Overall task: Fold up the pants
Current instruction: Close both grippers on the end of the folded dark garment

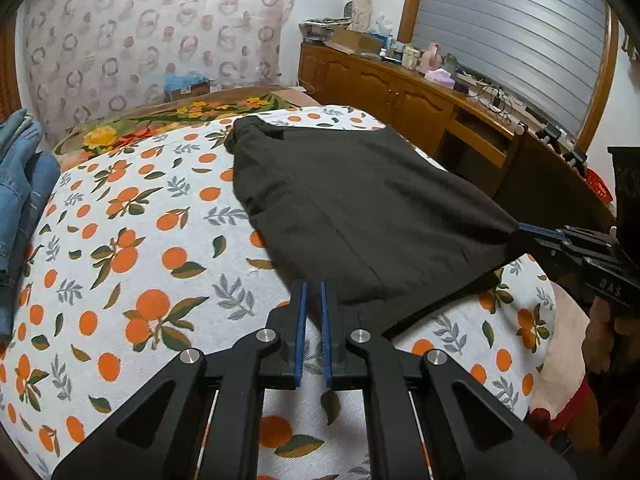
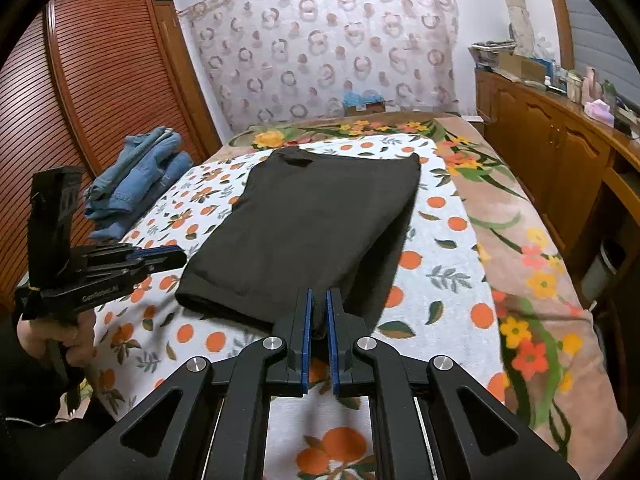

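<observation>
Black pants point(image 1: 360, 208) lie folded on the orange-print sheet point(image 1: 132, 220) of the bed; they also show in the right wrist view point(image 2: 312, 224). My left gripper point(image 1: 313, 286) is nearly shut and empty, just off the pants' near left edge; it also shows in the right wrist view point(image 2: 172, 258), beside the fold. My right gripper point(image 2: 318, 294) is shut on the near right corner of the pants and lifts it slightly; it shows in the left wrist view point(image 1: 520, 230) pinching that corner.
A pile of blue jeans point(image 2: 136, 176) lies at the left side of the bed. A wooden sideboard point(image 1: 400, 92) with clutter runs along the right. A slatted wooden wardrobe point(image 2: 100, 80) stands on the left. A floral blanket point(image 2: 520, 240) lies under the sheet.
</observation>
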